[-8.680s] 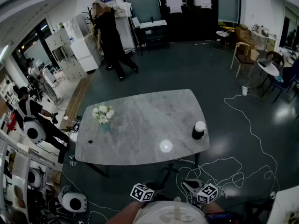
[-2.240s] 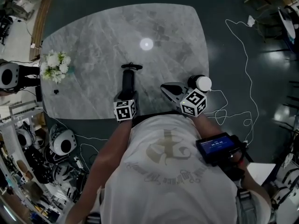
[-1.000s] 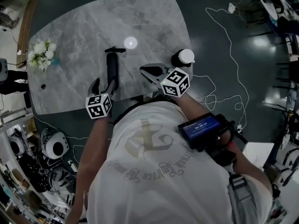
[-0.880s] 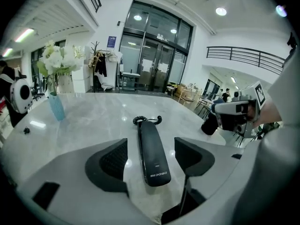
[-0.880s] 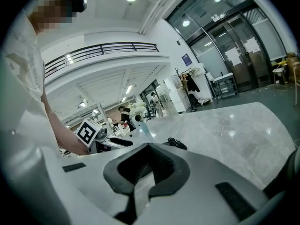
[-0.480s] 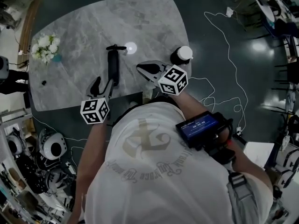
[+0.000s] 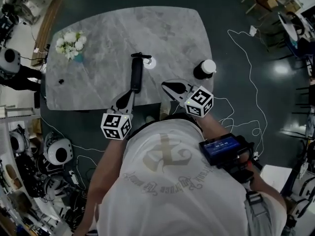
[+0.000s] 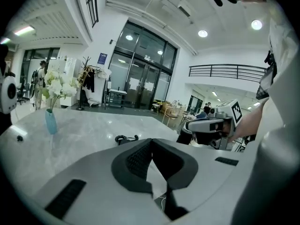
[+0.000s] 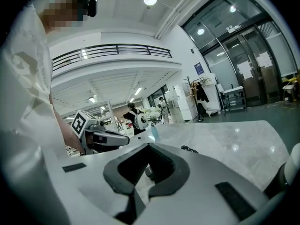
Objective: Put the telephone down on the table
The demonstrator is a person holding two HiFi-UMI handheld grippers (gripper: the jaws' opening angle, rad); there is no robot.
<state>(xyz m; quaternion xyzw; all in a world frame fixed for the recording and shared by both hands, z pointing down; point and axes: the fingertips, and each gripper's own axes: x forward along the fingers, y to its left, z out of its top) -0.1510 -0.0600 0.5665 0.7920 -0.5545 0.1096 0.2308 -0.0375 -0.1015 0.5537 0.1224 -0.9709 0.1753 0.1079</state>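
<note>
The black telephone handset [image 7: 137, 73] lies flat on the grey marble table [image 7: 98, 33], its coiled cord [image 7: 141, 56] at the far end. In the left gripper view only the cord [image 8: 123, 138] shows past the jaws. My left gripper [image 7: 129, 94] hovers just behind the handset's near end; its jaws have just been closing and now stand shut with nothing between them [image 8: 151, 140]. My right gripper [image 7: 165, 84] hangs over the table's near edge, right of the handset, also shut and empty [image 9: 149, 145].
A vase of white flowers [image 7: 70, 44] stands at the table's far left, with a small black object [image 7: 61, 81] near the left edge. A black cylinder with a white lid [image 7: 204, 69] stands at the right edge. White cables [image 7: 246, 63] trail over the dark floor.
The left gripper, open astride the handset's near end a second ago, has drawn back, risen and shut empty. The handset stays on the table. The right gripper has risen slightly.
</note>
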